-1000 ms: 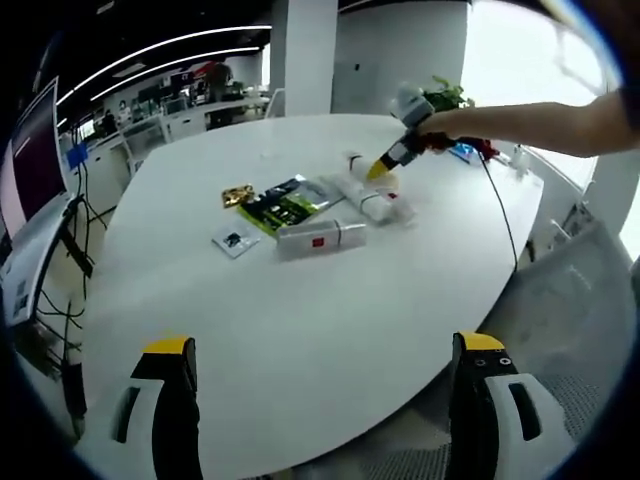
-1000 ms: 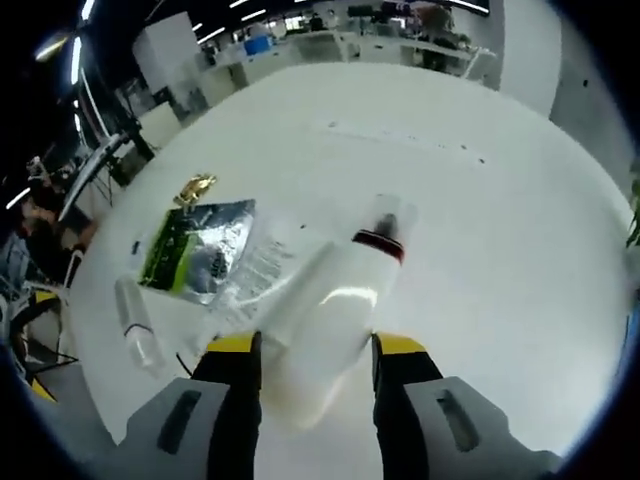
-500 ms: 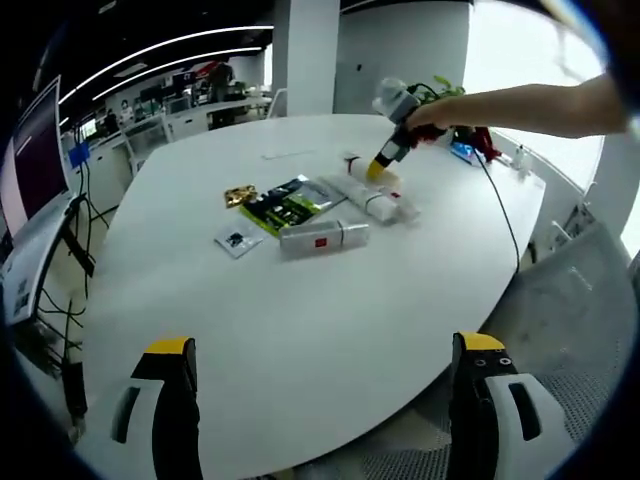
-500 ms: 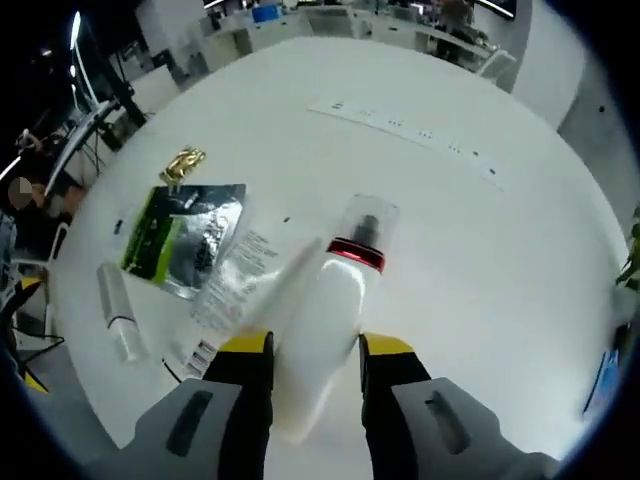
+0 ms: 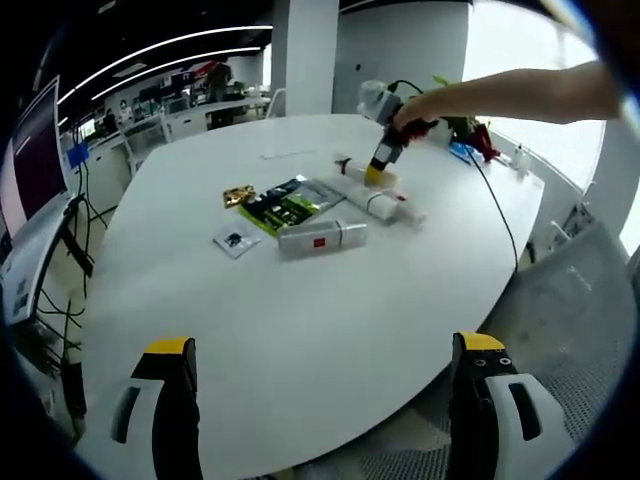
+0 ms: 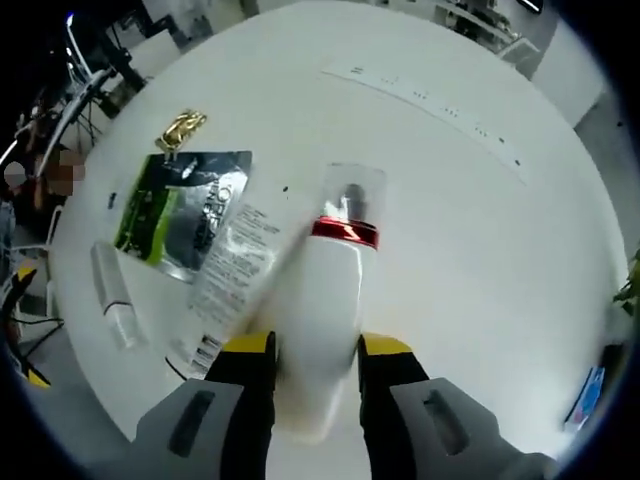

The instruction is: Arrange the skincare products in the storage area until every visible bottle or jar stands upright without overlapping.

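In my left gripper view, my left gripper (image 5: 325,410) sits at the bottom of the frame with its jaws wide apart and nothing between them, over the near edge of the white table (image 5: 300,310). Going left to right across the middle of that frame, I see a small sachet (image 5: 235,240), a gold packet (image 5: 237,195) above it, a green pouch (image 5: 285,205), a tube (image 5: 322,238) lying flat just below the pouch, and a second tube (image 5: 385,203) lying flat to the right. Above that, in the upper centre, my right gripper (image 5: 381,160) reaches in on a person's arm (image 5: 520,95) from the upper right. In my right gripper view, the tube (image 6: 113,295) lies at the left edge, the green pouch (image 6: 180,215) at upper left with the gold packet (image 6: 180,128) above it, and a clear sheet (image 6: 235,270) beside it. At centre my jaws are narrow, clamped on a white bottle (image 6: 322,320) with a red band and clear cap (image 6: 350,195); it points away from the camera, above the table.
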Tool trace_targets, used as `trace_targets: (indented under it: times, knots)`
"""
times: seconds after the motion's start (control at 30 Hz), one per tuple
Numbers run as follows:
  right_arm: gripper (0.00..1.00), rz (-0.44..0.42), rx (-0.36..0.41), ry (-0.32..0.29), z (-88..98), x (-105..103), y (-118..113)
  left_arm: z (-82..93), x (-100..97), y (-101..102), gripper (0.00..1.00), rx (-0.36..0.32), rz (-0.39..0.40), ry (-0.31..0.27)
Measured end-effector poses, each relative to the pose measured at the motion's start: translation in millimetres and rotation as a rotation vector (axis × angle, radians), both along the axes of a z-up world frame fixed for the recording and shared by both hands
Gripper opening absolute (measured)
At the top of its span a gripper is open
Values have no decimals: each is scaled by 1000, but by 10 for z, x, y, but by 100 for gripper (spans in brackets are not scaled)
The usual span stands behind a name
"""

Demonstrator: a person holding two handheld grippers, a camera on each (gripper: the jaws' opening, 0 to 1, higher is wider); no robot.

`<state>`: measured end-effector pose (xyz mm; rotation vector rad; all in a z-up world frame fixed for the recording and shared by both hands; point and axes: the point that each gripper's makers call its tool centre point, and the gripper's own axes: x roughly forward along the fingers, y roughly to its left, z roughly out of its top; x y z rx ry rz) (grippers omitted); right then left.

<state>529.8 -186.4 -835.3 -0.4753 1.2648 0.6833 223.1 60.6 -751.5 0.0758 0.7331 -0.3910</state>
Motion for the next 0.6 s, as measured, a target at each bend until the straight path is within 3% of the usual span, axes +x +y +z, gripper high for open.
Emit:
trace_targets:
  times: [0.13, 0.23, 0.37, 0.6]
  knots:
    - [33, 28, -27, 2, 21, -102, 38, 6, 1, 1, 99, -3, 3, -2]
    - [33, 42, -50, 10, -12, -3, 21, 6, -2, -2, 99, -3, 3, -1]
    - [35, 95, -104, 18, -39, -136, -16, 2, -7, -8, 99, -2, 0, 2]
    - [35, 110, -128, 38, -27, -250, 23, -13, -15, -12, 99, 2, -4, 9]
